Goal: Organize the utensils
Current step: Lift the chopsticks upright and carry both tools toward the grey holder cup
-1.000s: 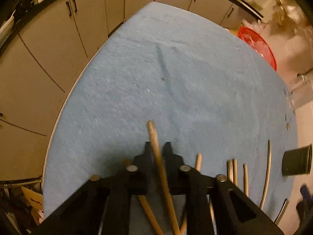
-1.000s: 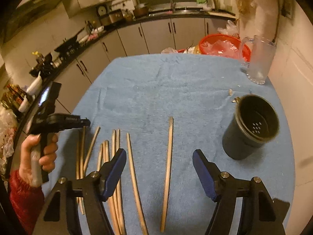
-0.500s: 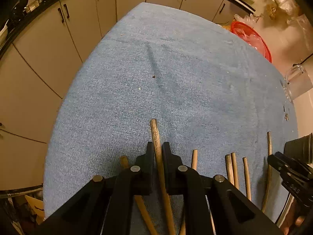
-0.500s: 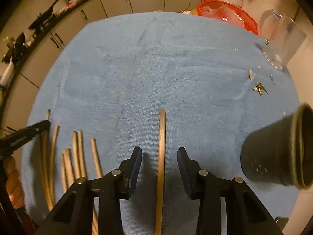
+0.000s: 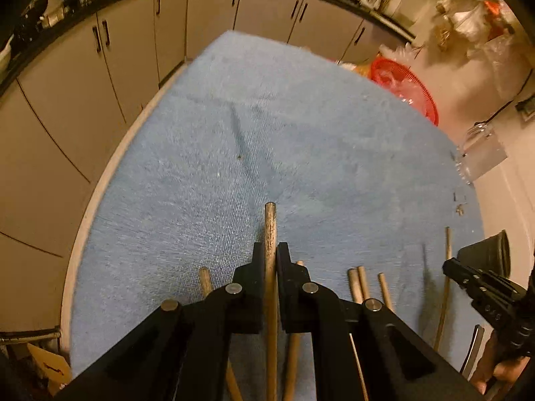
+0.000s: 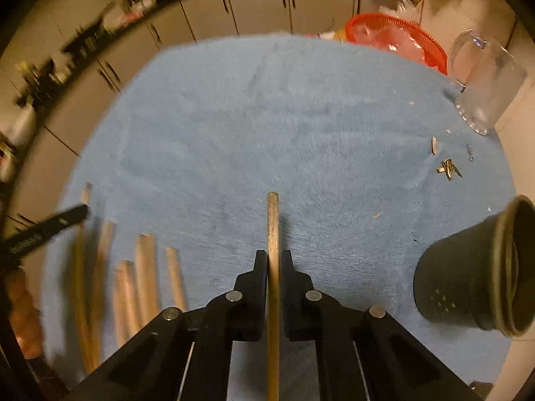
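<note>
My left gripper (image 5: 270, 245) is shut on a wooden chopstick (image 5: 270, 220) whose tip sticks out past the fingers above the blue cloth (image 5: 267, 133). More chopsticks (image 5: 359, 284) lie beneath and to its right. In the right wrist view my right gripper (image 6: 273, 254) is closing its jaws, and the pads press a single chopstick (image 6: 273, 214) lying on the cloth. A black utensil cup (image 6: 468, 287) stands to the right of it. Several loose chopsticks (image 6: 143, 267) lie at the left, blurred, near the other gripper's body (image 6: 43, 230).
A red basket (image 6: 401, 40) and a clear glass jug (image 6: 485, 80) sit at the table's far right edge. Small metal bits (image 6: 448, 167) lie on the cloth near the jug. Kitchen cabinets (image 5: 100, 83) run behind the round table.
My right gripper dropped over the lone chopstick and its wide jaws closed onto it. The left gripper kept its grip on its chopstick, which now points straight ahead.
</note>
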